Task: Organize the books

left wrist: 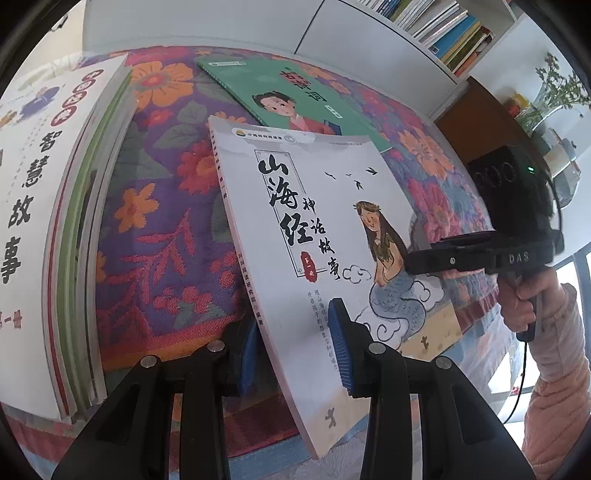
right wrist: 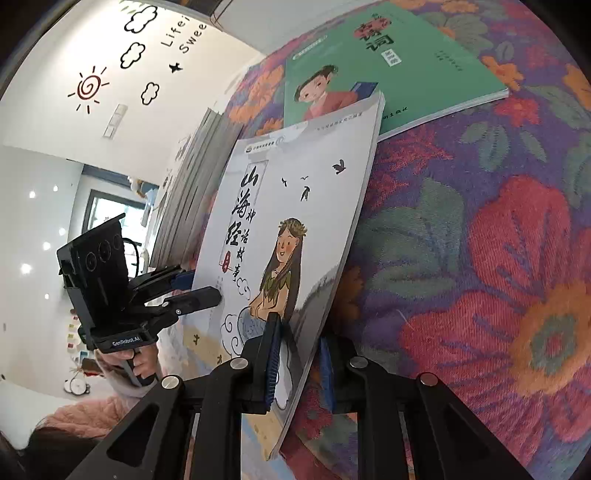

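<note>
Behind green book [left wrist: 295, 96], bookshelf [left wrist: 436, 33] only in left view; wall stickers [right wrist: 122, 62] only in right.

left gripper [left wrist: 295, 354]: angled down, pads clamped, one on each face of the white book [left wrist: 314, 240] | right gripper [right wrist: 297, 365]: angled down, pinching its opposite edge

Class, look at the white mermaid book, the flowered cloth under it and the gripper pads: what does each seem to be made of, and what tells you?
White mermaid book: a paperback, apparently paper with a smooth, slightly glossy cover; it bows between the grippers.
Flowered cloth: woven textile, matt; its coarse thread texture shows.
Gripper pads: blue, finely ribbed, probably rubber or soft plastic.
</note>
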